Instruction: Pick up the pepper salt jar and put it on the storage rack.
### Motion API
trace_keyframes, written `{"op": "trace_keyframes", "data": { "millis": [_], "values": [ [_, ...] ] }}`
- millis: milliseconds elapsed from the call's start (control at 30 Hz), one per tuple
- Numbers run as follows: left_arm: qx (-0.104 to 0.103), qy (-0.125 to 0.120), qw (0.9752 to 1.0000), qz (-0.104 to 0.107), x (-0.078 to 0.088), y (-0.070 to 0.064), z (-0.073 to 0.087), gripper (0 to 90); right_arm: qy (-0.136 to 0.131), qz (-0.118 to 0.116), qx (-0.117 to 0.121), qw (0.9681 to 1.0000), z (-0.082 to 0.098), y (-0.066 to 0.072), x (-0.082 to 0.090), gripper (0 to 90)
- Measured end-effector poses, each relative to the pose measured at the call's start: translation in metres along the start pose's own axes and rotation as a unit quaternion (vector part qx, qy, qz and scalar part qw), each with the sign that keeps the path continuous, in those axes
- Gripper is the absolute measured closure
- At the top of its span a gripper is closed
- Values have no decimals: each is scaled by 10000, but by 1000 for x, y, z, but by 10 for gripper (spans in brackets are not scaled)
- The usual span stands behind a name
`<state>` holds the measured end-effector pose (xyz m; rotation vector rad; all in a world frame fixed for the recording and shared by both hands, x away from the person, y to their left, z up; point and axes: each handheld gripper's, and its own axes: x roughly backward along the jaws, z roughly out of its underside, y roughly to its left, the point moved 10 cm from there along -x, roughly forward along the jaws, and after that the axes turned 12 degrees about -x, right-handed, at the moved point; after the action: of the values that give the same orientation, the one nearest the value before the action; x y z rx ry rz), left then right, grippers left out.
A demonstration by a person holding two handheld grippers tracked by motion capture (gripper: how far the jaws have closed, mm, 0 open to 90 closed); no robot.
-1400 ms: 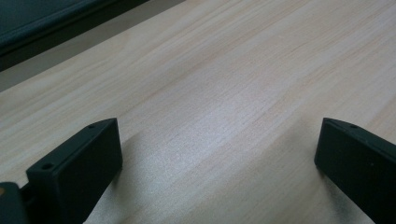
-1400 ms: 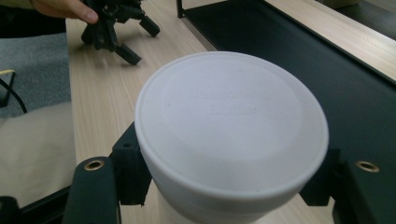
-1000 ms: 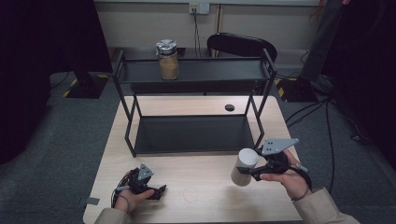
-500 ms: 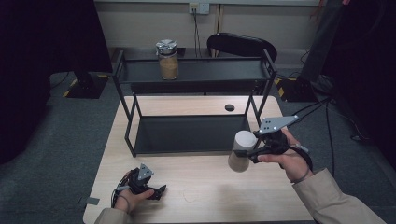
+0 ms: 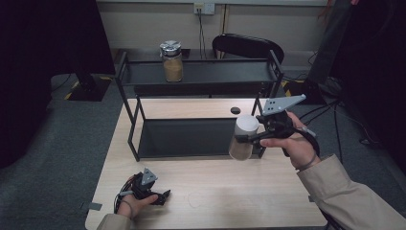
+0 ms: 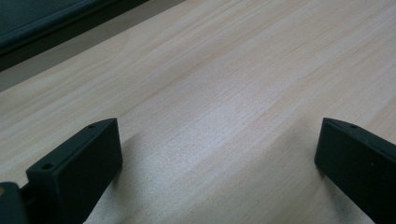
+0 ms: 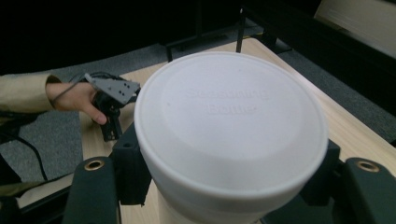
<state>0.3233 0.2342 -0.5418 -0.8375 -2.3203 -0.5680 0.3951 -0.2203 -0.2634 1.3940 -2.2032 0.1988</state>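
Carrying a white-lidded jar [image 5: 243,137] in your right gripper [image 5: 250,138], in the air just in front of the black rack [image 5: 201,72] at its right end.

Jaws are clamped on the body just under the lid [image 7: 231,121], which is a decent spot. It's probably rigid, smooth plastic, so it could slip; keep it upright and don't squeeze harder. Your left gripper [image 5: 160,197] sits open and empty on the table [image 5: 230,191], near left.

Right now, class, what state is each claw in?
Left claw: open, holding nothing, resting low at the wooden table.
Right claw: closed on the white-lidded jar, held up off the table.
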Motion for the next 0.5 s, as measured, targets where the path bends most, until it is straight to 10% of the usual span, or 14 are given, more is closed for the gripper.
{"op": "trace_keyframes", "data": {
  "millis": [500],
  "values": [
    [-1,7,10000,2,0,0,0,0,-41,89,-28,9999,-42,1,4,344]
  ]
}}
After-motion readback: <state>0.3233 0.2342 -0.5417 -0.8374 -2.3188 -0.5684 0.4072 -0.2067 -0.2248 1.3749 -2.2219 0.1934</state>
